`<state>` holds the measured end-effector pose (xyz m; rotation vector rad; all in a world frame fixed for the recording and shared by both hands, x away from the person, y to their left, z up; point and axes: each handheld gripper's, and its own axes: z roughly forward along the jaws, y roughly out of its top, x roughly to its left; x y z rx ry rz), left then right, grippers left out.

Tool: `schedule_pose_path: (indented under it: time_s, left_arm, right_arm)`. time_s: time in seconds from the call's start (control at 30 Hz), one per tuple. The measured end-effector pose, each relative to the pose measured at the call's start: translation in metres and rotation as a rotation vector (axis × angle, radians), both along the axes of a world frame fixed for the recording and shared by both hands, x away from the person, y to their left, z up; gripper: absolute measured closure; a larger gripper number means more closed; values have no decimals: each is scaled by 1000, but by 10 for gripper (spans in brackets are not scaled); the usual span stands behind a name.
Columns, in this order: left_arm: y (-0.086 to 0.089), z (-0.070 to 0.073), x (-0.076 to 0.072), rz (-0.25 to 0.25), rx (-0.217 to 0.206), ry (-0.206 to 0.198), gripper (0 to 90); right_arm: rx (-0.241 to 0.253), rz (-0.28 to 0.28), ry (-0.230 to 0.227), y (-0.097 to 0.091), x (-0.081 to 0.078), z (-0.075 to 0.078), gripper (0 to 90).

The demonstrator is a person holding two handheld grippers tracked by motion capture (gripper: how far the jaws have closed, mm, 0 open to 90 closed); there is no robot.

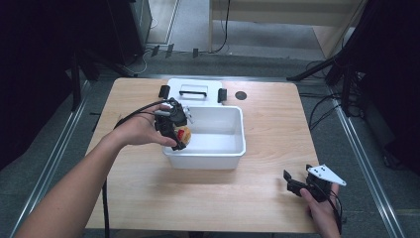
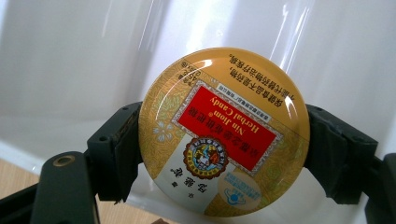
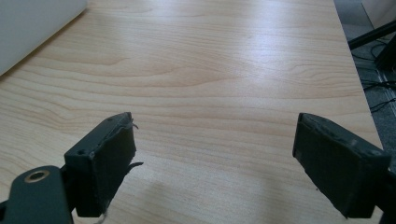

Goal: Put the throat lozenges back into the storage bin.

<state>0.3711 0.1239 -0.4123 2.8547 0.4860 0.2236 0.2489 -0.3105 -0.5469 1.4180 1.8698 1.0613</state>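
Note:
A round yellow candy tin (image 2: 224, 133) with a red label sits clamped between both pads of my left gripper (image 2: 224, 154). In the high view that left gripper (image 1: 179, 136) holds the tin (image 1: 183, 133) just inside the left end of the white plastic bin (image 1: 237, 148). Behind the tin, the left gripper view gives the bin's white inner wall (image 2: 70, 70). My right gripper (image 1: 295, 184) rests low over the table's front right part, jaws spread wide. Between its fingers in the right gripper view (image 3: 215, 163) lies bare wood.
The bin's white lid (image 1: 193, 92), with black clips and a handle, lies flat behind the bin. A small dark round hole (image 1: 240, 95) marks the tabletop to its right. The bin's corner (image 3: 28, 28) shows at the upper left of the right gripper view. Cables and stands surround the table.

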Motion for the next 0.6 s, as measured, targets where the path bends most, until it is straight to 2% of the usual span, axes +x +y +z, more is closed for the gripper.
schedule_pose_path:
  time_s: [0.1,0.23,0.6]
  left_arm:
    - [-1,-7,0,-22,16,-2,211]
    - [-4,-17,-1,-41,35,15,210]
    - [-5,-21,2,-24,44,22,209]
  right_arm:
    - [0,0,0,0,0,0,129]
    - [0,0,1,0,0,0,129]
    - [0,1,0,0,0,0,129]
